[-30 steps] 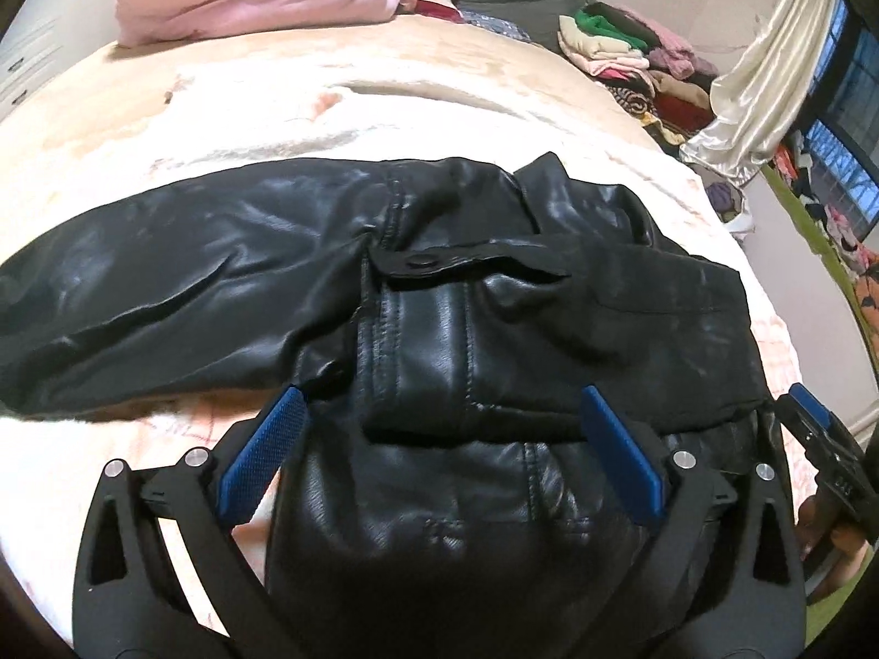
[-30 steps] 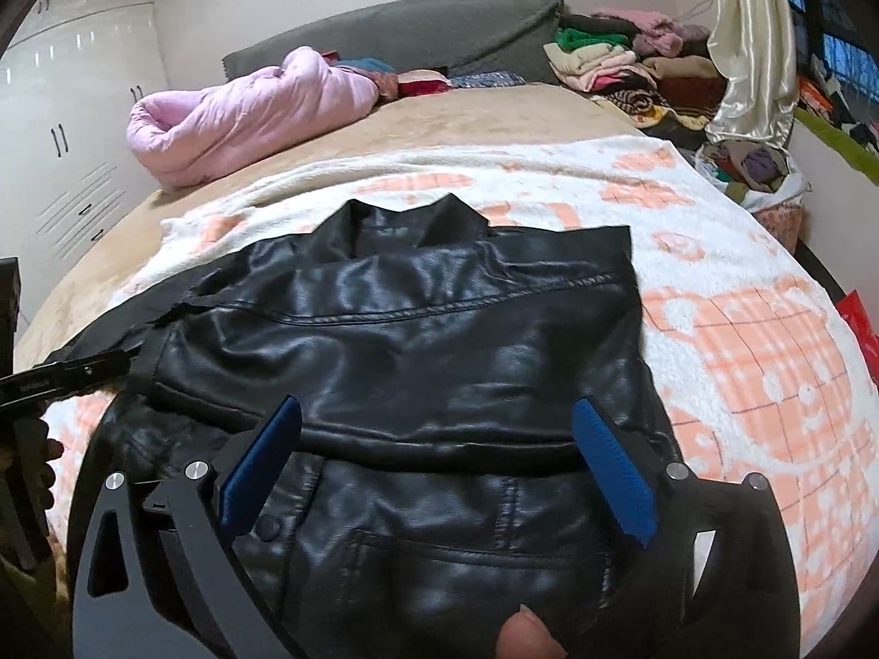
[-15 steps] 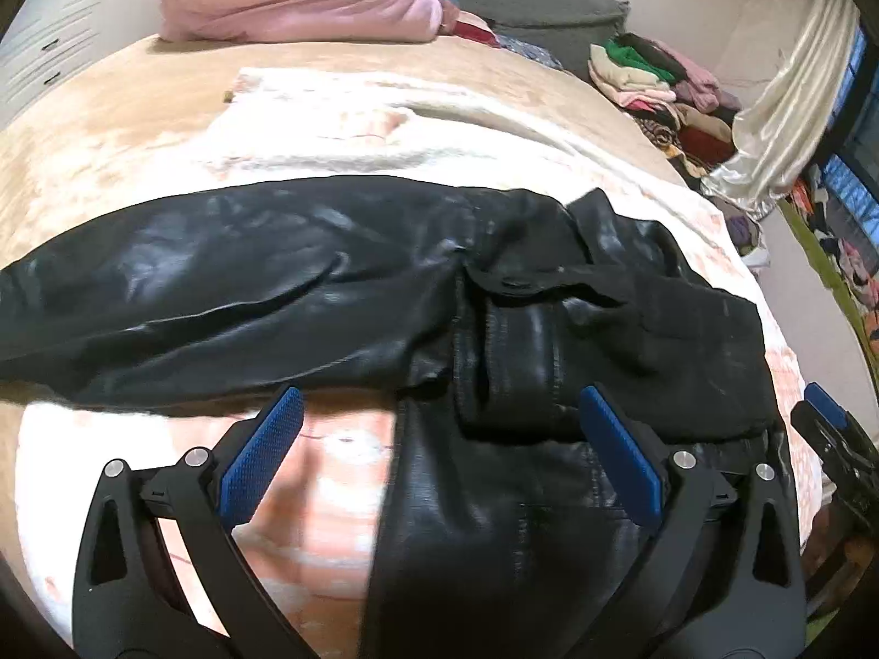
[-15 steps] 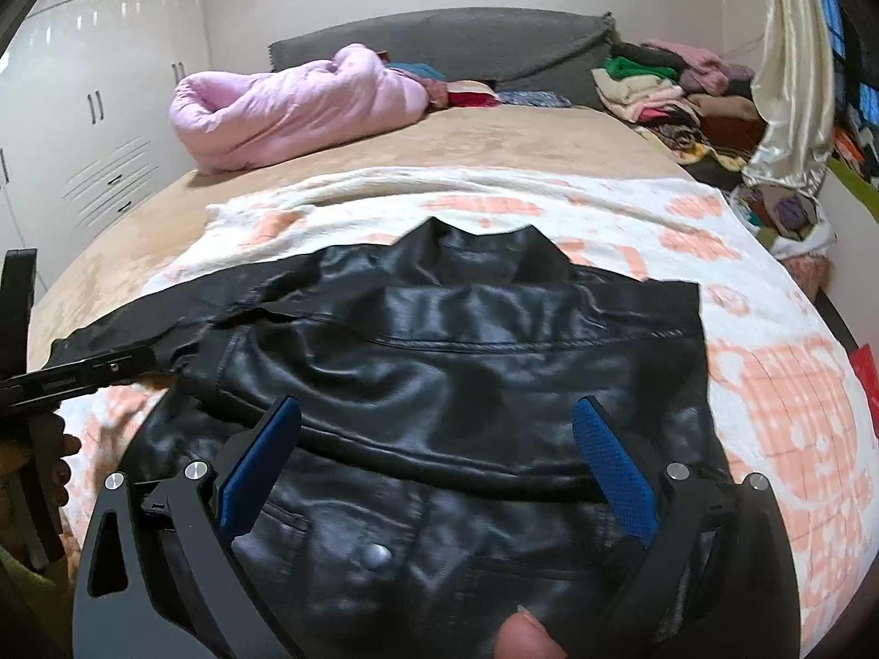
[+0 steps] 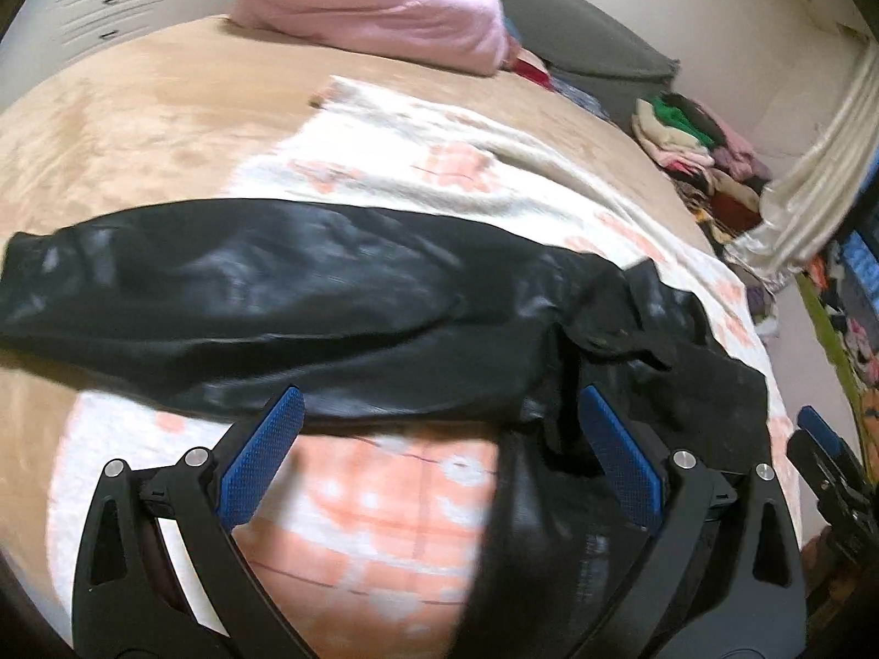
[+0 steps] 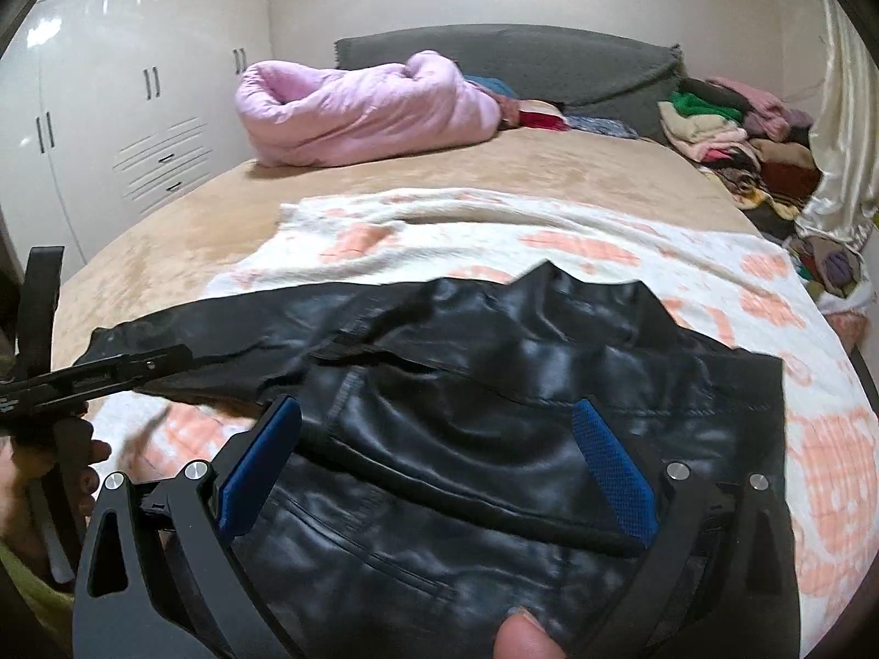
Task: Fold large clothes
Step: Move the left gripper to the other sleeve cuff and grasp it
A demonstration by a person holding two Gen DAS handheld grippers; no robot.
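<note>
A tan bed (image 6: 165,230) carries a white-and-orange blanket (image 6: 686,263), and on its near part lies the black leather jacket (image 6: 494,395), one sleeve (image 5: 220,296) stretched out to the left. A rolled pink quilt (image 6: 357,110) sits at the far end. Both the left gripper (image 5: 439,456) and right gripper (image 6: 439,461) hover over the jacket with jaws spread wide, holding nothing.

A bed (image 6: 494,165) covered in tan plush is seen. A white and peach blanket (image 6: 714,274) is spread over it, a black leather jacket (image 6: 494,384) is laid on that, and a pink quilt (image 6: 357,110) is bundled by the headboard.
</note>
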